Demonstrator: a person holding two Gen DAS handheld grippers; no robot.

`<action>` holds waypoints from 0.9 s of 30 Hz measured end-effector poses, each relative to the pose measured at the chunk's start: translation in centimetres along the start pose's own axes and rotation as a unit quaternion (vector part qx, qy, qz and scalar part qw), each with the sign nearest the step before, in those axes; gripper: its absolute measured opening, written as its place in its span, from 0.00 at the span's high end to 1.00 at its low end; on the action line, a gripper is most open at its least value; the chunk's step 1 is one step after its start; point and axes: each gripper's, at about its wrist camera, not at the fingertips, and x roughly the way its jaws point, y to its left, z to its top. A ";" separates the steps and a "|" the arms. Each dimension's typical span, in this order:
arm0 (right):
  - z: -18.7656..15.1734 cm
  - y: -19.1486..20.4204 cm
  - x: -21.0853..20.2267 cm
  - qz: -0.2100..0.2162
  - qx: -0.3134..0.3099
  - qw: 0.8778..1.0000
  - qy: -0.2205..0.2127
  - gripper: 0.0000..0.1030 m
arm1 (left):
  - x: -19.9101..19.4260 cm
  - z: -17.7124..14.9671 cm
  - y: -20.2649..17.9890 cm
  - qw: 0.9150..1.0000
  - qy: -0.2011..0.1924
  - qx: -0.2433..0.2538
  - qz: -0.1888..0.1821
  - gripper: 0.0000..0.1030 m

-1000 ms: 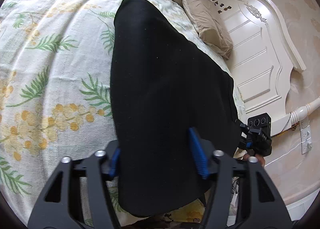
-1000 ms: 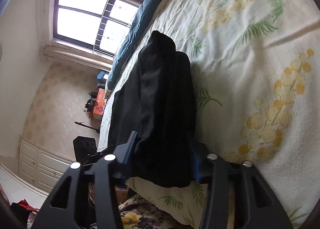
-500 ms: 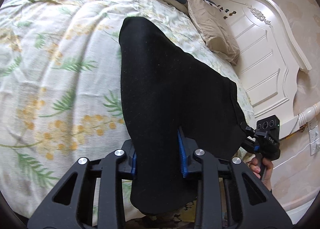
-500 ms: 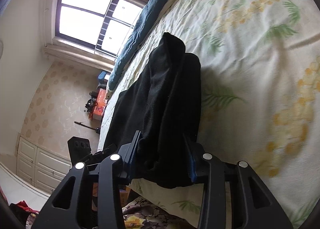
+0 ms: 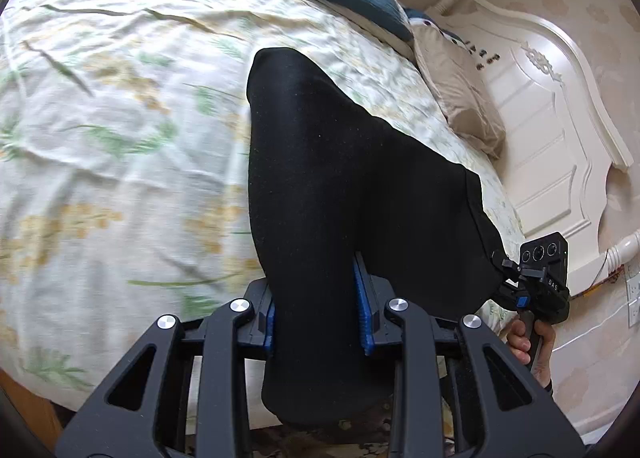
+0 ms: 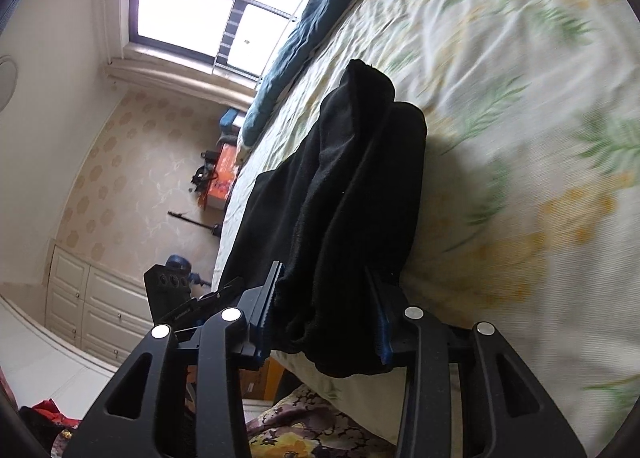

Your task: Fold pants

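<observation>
Clearly soft, limp fabric: black pants [image 5: 340, 186] draped along the near edge of the floral bedspread [image 5: 120, 138], sagging between two grips. Clamped at the left by the left gripper [image 5: 318, 314], blue pads just closed onto one bunched end; clamped at the right by the right gripper [image 6: 326, 322] on the other thick, rolled end. Likely light, unlikely to slip; best held at the corners.

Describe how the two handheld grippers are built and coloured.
Both the left gripper and right gripper have matte black linkage arms with triangular cutouts, silver pivot bolts and ribbed blue pads. The right one's black block carries three round lenses and white lettering.
</observation>
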 end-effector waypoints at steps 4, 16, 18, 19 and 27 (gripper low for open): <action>-0.1 0.9 1.6 0.006 -0.007 1.000 0.016 0.62 | -1.5 0.0 1.5 1.000 -0.011 -0.007 0.013 0.72; -0.5 -0.5 1.9 0.010 0.013 1.000 0.021 0.66 | -1.4 -1.3 3.6 1.000 -0.022 0.003 -0.016 0.63; -0.6 -1.4 1.7 0.033 0.025 0.999 0.016 0.66 | -1.2 -1.7 3.9 0.999 -0.027 0.019 -0.021 0.56; -0.6 -1.8 1.6 0.045 0.031 0.998 0.011 0.66 | -1.2 -1.9 4.1 0.999 -0.031 0.023 -0.024 0.49; -1.0 -1.2 -0.1 0.067 0.026 0.997 0.009 0.43 | -4.0 -3.6 5.8 0.996 -0.064 0.023 -0.062 0.21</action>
